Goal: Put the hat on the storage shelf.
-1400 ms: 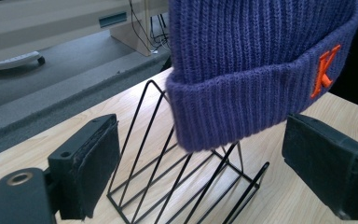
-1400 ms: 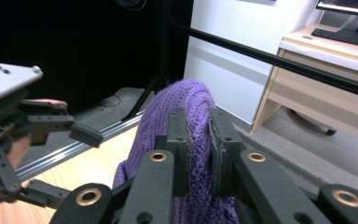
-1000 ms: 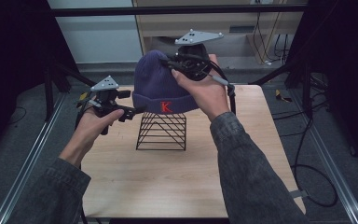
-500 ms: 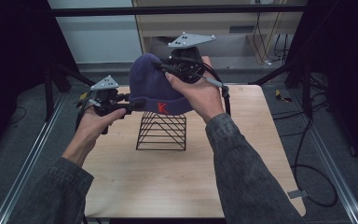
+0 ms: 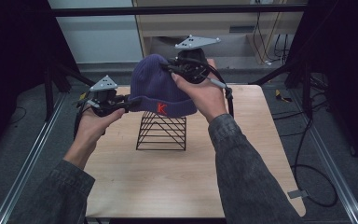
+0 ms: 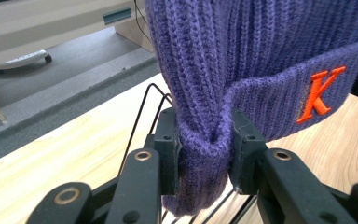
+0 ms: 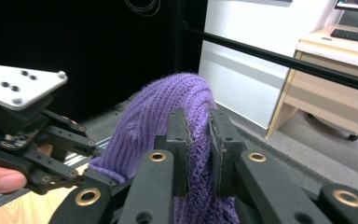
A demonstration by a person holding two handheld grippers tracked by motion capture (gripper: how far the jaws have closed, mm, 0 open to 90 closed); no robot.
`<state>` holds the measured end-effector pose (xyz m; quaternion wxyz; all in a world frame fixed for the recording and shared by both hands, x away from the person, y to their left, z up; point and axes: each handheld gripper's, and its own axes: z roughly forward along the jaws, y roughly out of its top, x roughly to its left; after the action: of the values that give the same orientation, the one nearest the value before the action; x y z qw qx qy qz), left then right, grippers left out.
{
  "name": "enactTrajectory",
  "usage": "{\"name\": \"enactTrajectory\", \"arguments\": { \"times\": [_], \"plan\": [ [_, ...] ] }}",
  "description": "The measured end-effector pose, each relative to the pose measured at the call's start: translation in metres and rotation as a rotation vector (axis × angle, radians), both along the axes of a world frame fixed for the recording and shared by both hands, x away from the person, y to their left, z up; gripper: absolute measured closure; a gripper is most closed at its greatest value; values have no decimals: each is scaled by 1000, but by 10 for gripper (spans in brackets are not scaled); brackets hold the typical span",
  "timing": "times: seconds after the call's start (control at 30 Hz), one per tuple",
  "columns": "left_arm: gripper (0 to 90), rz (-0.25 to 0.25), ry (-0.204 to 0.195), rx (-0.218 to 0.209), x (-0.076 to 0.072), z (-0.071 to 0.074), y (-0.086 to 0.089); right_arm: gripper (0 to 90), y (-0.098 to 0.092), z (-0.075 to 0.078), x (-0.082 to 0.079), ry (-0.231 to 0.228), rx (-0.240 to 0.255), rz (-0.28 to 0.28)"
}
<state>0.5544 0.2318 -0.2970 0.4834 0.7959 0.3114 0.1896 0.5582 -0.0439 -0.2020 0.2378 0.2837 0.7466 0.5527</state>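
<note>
A purple knit beanie (image 5: 156,88) with an orange K on its cuff hangs just above a black wire rack (image 5: 161,134) in the middle of the wooden table (image 5: 168,186). My left gripper (image 5: 129,101) has just been closing and now pinches the cuff's left edge. In the left gripper view the folded cuff (image 6: 270,93) is squeezed between both pads of the left gripper (image 6: 204,140). My right gripper (image 5: 170,70) is shut on the crown. In the right gripper view the knit (image 7: 158,116) bulges between the jaws of the right gripper (image 7: 198,135).
A pale desk (image 5: 214,23) stands behind the table. Black frame posts (image 5: 51,88) rise at the left and right. Cables (image 5: 307,140) lie on the floor to the right. The table's front half is bare wood.
My left gripper came in from the left and shut on the beanie's cuff. The right gripper has lifted the crown slightly, so the beanie hangs higher over the rack.
</note>
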Motion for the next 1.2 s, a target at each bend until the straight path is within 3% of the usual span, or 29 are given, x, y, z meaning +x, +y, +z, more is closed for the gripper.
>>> {"name": "enactTrajectory", "arguments": {
  "times": [0.37, 0.47, 0.67, 1.2],
  "plan": [
    [673, 26, 16, 25, 2, -3, 4, 799, 0, -20, 13, 45, -3, -22],
    [674, 35, 34, 8, 3, -10, 7, 799, 1, -26, 16, 58, -13, -25],
    [680, 51, 57, 15, 4, -23, 12, 798, 4, -39, 21, 81, -48, -34],
    [681, 40, 81, 32, -1, -42, 16, 791, 11, -54, 18, 81, -112, -21]
  ]
}}
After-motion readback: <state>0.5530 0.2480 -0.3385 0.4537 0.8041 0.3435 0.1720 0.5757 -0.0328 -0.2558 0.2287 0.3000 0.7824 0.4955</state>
